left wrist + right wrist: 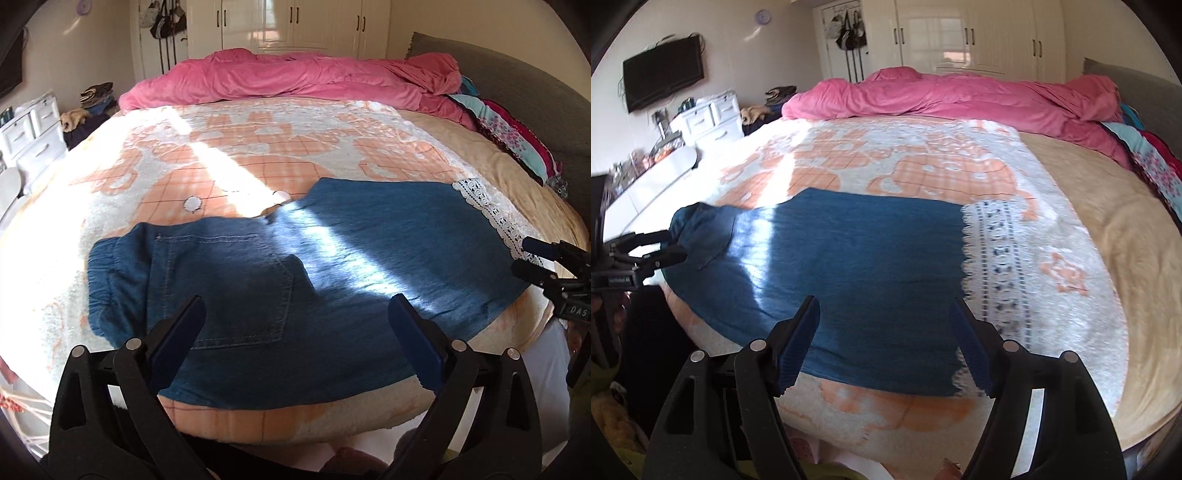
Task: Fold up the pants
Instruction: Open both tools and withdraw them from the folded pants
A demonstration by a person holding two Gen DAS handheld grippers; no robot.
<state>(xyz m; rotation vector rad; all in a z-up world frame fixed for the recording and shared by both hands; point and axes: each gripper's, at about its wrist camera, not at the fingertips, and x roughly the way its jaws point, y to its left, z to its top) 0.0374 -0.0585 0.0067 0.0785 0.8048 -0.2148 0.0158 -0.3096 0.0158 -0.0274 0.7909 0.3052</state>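
Pants (295,266) lie w/ long axis across frame, just ahead of both claws; left gripper (295,332) over pocket end, right gripper (886,339) over hem end, both released, nothing between jaws.

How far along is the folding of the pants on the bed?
Done: the pants lie flat on the bed, seemingly folded leg over leg, pocket up. In hand: nothing; the left hand-held gripper and right hand-held gripper are open above them. Left: folding them shorter.
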